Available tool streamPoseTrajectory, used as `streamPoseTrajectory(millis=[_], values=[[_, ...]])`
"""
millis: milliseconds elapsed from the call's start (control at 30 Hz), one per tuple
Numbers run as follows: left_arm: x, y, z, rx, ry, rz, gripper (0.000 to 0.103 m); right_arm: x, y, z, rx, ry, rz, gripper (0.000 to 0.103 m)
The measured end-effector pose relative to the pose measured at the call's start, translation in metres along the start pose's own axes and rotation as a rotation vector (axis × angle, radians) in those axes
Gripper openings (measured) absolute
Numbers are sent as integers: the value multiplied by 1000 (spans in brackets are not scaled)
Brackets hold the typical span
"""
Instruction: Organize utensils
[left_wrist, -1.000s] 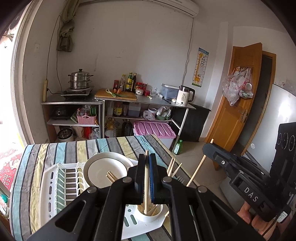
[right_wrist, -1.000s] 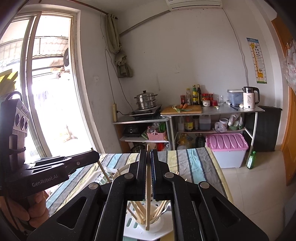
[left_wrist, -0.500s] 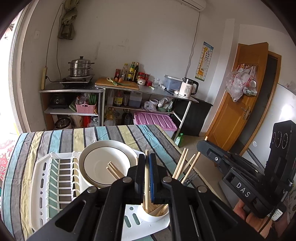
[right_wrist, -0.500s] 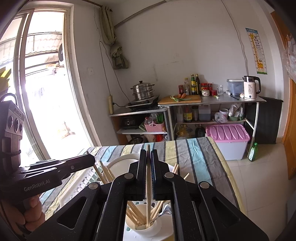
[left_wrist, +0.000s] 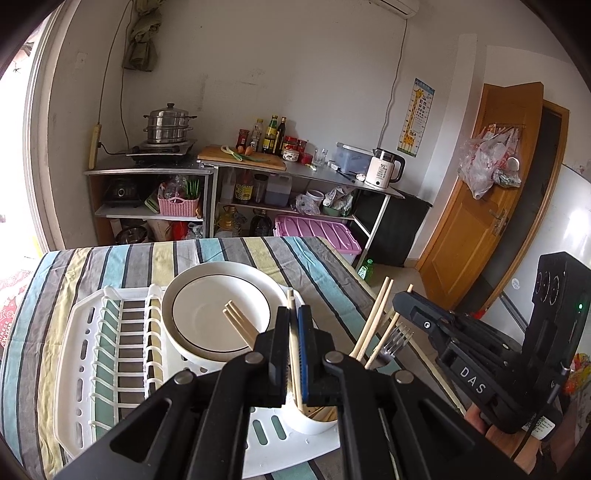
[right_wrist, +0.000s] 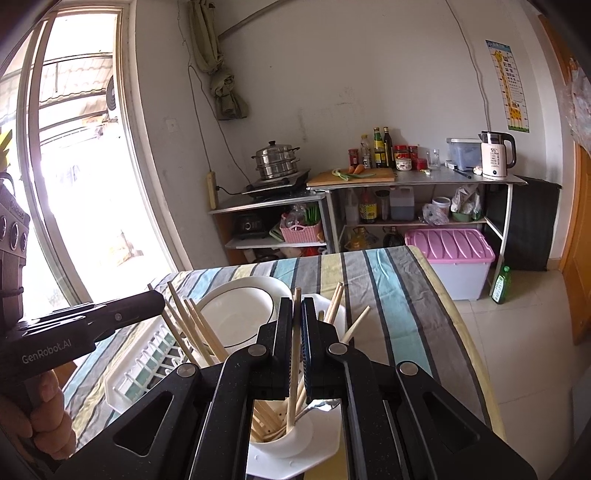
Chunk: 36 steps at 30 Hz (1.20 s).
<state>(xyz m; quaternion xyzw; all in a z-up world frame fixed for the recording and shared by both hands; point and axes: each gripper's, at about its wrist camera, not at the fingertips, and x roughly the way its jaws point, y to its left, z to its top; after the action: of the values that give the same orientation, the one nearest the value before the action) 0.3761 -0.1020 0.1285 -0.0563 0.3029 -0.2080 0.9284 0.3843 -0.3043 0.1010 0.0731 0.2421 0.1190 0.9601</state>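
Two hand-held grippers, left hand-held gripper (left_wrist: 294, 332) and right hand-held gripper (right_wrist: 296, 325), each clenched on one chopstick (left_wrist: 293, 332) over the white cup (right_wrist: 284, 439) in the dish rack (left_wrist: 110, 354).

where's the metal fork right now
In the left wrist view, the metal fork stands tines-up in the white utensil cup, right of the white plate, among wooden chopsticks.

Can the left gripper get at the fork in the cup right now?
Probably not yet: the left gripper is shut on a chopstick, so its jaws are full. The fork stands in the cup, hemmed in by other chopsticks.
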Motion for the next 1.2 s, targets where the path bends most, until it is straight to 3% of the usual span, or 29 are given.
streamPoseTrajectory(millis=[233,333,567,733,1200], values=[[0,2,1,-3,3,26,8,-2,0,2,-12,14,-10,7],[-2,3,-1,-10,6,37,20,-8,-1,2,-12,5,-2,22],[-15,6,-12,-14,-5,58,24,-26,1,-3,-15,-1,0,22],[-37,10,-35,-21,-24,78,33,-51,7,-18,-35,-13,4,27],[-110,0,-133,-12,-48,151,44,-136,37,-93,-73,-29,32,43]])
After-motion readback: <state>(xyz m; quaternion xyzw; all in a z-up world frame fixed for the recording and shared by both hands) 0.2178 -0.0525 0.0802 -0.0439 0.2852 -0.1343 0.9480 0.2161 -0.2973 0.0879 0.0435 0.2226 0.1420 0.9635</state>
